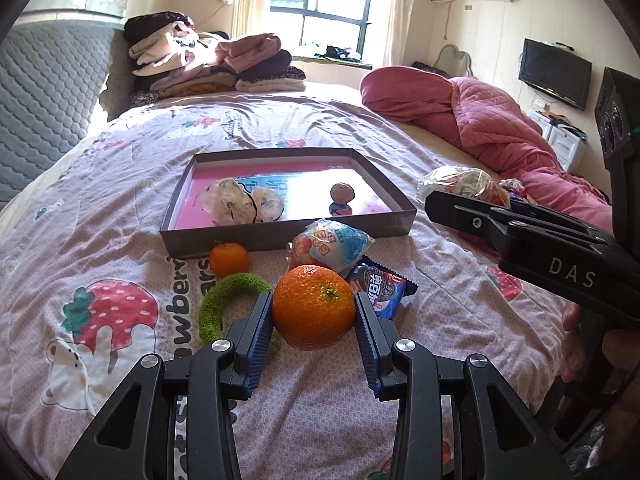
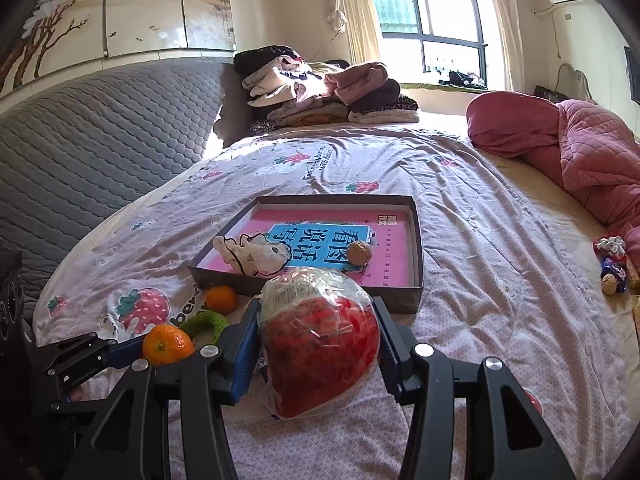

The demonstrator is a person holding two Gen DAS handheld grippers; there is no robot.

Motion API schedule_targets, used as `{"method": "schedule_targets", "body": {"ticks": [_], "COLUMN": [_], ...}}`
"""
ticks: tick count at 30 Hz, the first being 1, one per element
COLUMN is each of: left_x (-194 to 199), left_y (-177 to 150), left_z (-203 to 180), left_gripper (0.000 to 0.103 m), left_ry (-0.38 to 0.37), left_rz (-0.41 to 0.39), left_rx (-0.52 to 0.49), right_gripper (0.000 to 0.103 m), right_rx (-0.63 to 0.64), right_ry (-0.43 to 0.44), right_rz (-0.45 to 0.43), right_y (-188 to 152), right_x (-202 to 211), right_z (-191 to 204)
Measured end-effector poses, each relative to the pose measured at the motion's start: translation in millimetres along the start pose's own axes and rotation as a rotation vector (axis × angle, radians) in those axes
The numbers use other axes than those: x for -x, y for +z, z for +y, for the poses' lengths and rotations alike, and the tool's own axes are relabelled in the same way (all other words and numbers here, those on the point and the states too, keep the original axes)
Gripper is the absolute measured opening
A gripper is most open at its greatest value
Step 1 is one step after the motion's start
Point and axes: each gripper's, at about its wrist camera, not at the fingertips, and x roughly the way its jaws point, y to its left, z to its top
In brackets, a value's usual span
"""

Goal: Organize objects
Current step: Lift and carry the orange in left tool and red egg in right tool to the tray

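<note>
Bedroom, daylight through the window (image 1: 320, 4). Bed covered with a pink strawberry-print quilt (image 1: 120, 208); folded clothes (image 1: 208, 64) stacked at the far end, a red quilted blanket (image 1: 492, 120) bunched along one side.

Shallow grey box (image 1: 280, 236) lies open on the quilt, pink and blue printed sheet on its floor. Inside it: a crumpled white plastic wrapper (image 1: 244, 200) and a walnut (image 2: 359, 253).

Left gripper (image 1: 314, 312): pads clamped on a large orange (image 1: 314, 307), one on each side, fruit lifted clear of the quilt, short of the box's near wall.

Right gripper (image 2: 318, 340): fingers closed against a clear bag of red snacks (image 2: 320, 344), held up in front of the box's near wall.

On the quilt just before the box: a small mandarin (image 1: 228, 259), a green fuzzy ring (image 1: 224, 304), a blue-and-white snack packet (image 1: 336, 246), a dark blue biscuit wrapper (image 1: 380, 288).

Off to the side near the blanket: a few sweets and another walnut (image 2: 609, 283).
</note>
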Motion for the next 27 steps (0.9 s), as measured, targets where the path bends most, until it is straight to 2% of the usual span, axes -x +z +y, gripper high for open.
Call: {"method": "schedule_targets", "body": {"ticks": [27], "left_x": [14.2], "left_y": [16.8], "left_z": [12.3], "left_gripper": [0.041], "left_ry": [0.045], "left_rz": [-0.085], "left_rx": [0.024], "right_gripper": [0.051], "right_rx": [-0.020], "right_ry": [0.012], "right_rz": [-0.056], "right_y": [6.4], "right_x": [9.1], "right_z": [0.0]}}
